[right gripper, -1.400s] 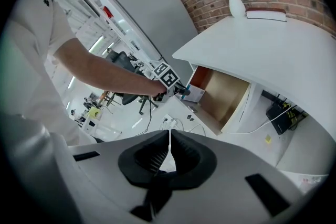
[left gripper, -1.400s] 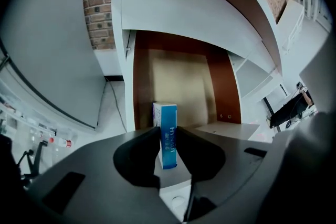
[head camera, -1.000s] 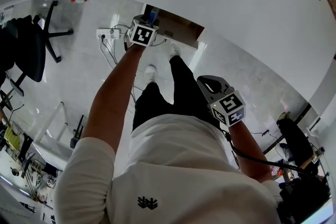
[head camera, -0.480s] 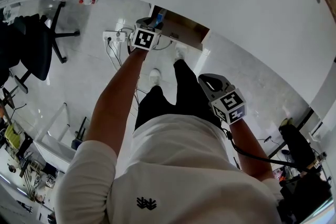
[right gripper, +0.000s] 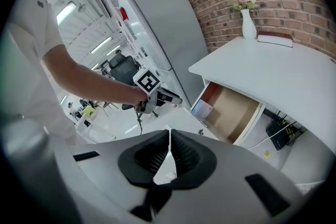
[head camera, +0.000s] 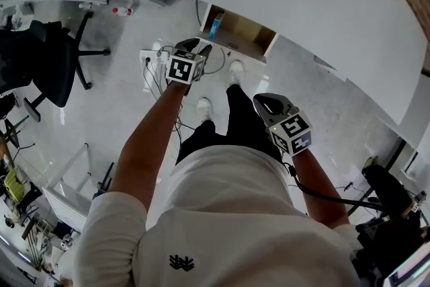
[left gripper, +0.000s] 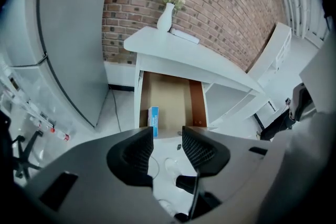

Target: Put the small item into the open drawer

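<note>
The small item, a blue box (head camera: 214, 27), lies at the left end of the open wooden drawer (head camera: 245, 37) under the white desk (head camera: 316, 3). My left gripper (head camera: 199, 48) hangs above the floor just short of the drawer. Its jaws have just been opening and now stand open with nothing between them. Looking along them in the left gripper view (left gripper: 167, 147), the box (left gripper: 153, 119) and the drawer (left gripper: 170, 97) lie beyond the tips. My right gripper (head camera: 261, 104) stays near my body, shut and empty (right gripper: 169, 157). From its view, the left gripper (right gripper: 167, 96) is near the drawer (right gripper: 233, 113).
A white vase (left gripper: 165, 16) and a book (right gripper: 275, 38) stand on the desk against the brick wall. A power strip with cables (head camera: 154, 56) lies on the floor beside my feet. An office chair (head camera: 47, 64) stands to the left, and a grey cabinet (left gripper: 68, 34) is next to the desk.
The left gripper has pulled back and up from the drawer, leaving the blue box inside. The right gripper has risen a little. The view has shifted so more of the desk shows.
</note>
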Motion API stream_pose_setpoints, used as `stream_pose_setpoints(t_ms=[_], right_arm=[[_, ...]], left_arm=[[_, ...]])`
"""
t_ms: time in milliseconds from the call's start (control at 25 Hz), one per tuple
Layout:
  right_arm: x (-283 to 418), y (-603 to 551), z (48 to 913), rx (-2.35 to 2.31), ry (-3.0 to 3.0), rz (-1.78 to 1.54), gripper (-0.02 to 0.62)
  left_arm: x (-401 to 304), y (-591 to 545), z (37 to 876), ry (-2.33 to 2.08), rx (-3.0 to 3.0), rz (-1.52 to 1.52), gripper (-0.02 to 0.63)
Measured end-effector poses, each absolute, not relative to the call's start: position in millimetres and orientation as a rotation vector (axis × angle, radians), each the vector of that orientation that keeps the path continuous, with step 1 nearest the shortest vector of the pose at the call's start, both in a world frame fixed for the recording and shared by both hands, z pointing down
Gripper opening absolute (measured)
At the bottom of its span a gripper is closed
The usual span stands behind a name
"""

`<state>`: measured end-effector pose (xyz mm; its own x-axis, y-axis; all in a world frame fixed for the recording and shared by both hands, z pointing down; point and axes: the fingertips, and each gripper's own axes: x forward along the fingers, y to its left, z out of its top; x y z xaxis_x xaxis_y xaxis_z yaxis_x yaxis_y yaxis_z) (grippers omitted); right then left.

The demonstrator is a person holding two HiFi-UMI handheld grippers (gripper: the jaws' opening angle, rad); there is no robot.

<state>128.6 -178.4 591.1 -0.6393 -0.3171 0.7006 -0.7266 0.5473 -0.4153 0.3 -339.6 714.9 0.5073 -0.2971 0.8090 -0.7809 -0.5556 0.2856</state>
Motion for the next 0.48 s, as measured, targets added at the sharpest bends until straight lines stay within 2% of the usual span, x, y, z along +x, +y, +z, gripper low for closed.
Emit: stream_pose_setpoints(t_ms=[280,480], right_arm=[[79,-131,558,0.88,-2.248,0.889,0.035],[48,-90,534,0.887,-2.258,0.854,0.035]], left_arm=[[-40,-264,643,-0.819,2.175,0.833,0.138],[-66,-199,595,-0.763,2.207,0.767,0.049]])
